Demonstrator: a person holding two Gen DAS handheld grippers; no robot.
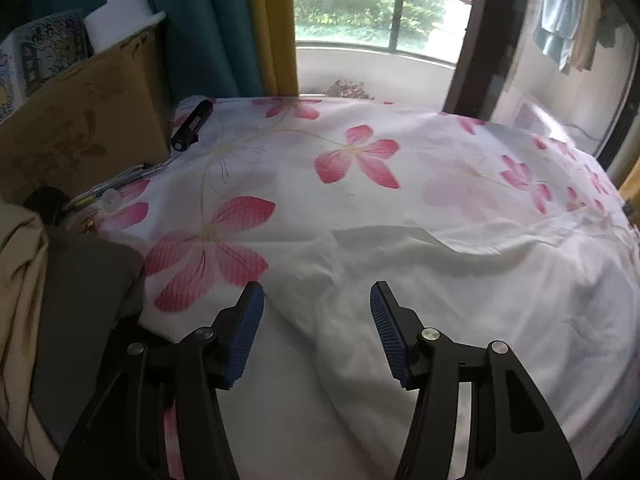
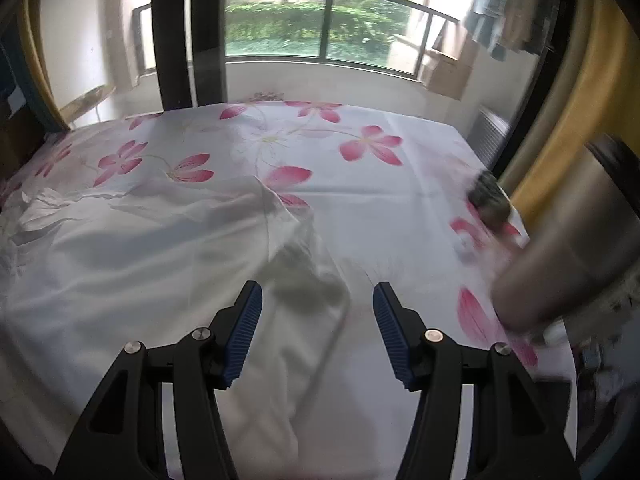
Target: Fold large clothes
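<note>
Hovering with jaws spread wide and gripping nothing, the left tongs (image 1: 317,300) and right tongs (image 2: 317,300) are facing the crumpled white cloth garment (image 1: 460,300), lying mid-frame on the pink-flowered white bedsheet (image 1: 352,152). Judging it unfolded, each should be pinching one edge layer. No writing is reading clearly, even on the brown cardboard box (image 1: 80,128) at upper left.

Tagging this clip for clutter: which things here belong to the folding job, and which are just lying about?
Job: white garment, left hand-held gripper, right hand-held gripper, both open.

Lying about: black cylinder, cardboard box, metal flask, pens.
</note>
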